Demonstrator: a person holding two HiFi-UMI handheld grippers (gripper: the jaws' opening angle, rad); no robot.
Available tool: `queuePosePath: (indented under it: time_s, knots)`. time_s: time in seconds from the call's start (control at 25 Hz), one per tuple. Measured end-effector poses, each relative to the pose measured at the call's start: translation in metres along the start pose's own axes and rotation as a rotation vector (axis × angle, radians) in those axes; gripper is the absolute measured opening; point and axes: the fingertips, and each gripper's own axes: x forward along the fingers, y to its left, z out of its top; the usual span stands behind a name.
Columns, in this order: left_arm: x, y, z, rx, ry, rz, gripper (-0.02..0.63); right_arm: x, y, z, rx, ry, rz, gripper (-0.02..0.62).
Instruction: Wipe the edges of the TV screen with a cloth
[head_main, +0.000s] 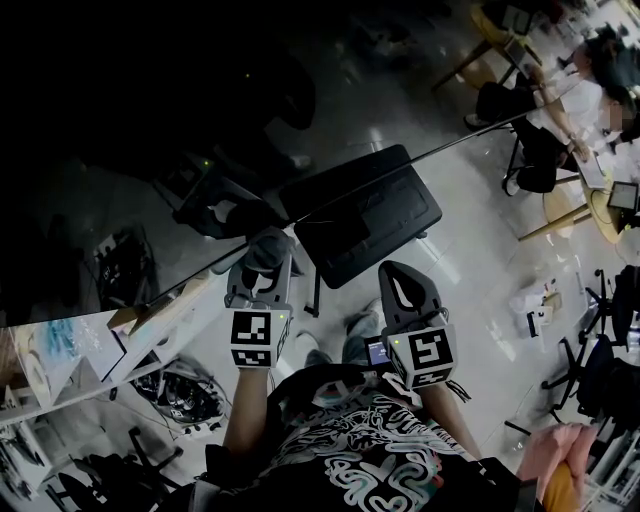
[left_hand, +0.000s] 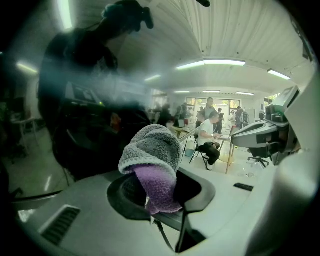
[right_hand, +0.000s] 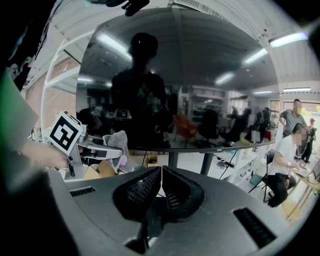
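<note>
At the left, the left claw (left_hand: 160, 187) is clamped on a bunched grey-and-purple cloth (left_hand: 152, 152), which sits just at the bottom edge of the dark TV screen (right_hand: 200, 80); the edge-wiping step seems in hand; the next move calls for pressing the cloth to that edge and sliding along it; to the right, the right claw (right_hand: 161, 185) is closed on nothing.

Both forearms (head_main: 248, 425) reach forward side by side from the torso. The left gripper (head_main: 266, 264) and the right gripper (head_main: 404, 292) point away from the body, near each other but apart, with the left one slightly farther out. The left jaws clamp a bunched cloth (left_hand: 153, 150) that bulges above them. The right jaws are pressed together with nothing between them.
</note>
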Motion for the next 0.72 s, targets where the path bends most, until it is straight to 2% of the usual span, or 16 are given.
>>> queuePosePath:
  time_s: [0.72]
  knots:
    - [0.021,-0.018,0.009,-0.009,-0.005,-0.055,0.120,0.007,-0.012,-0.001,0.027,0.002,-0.001,0.029]
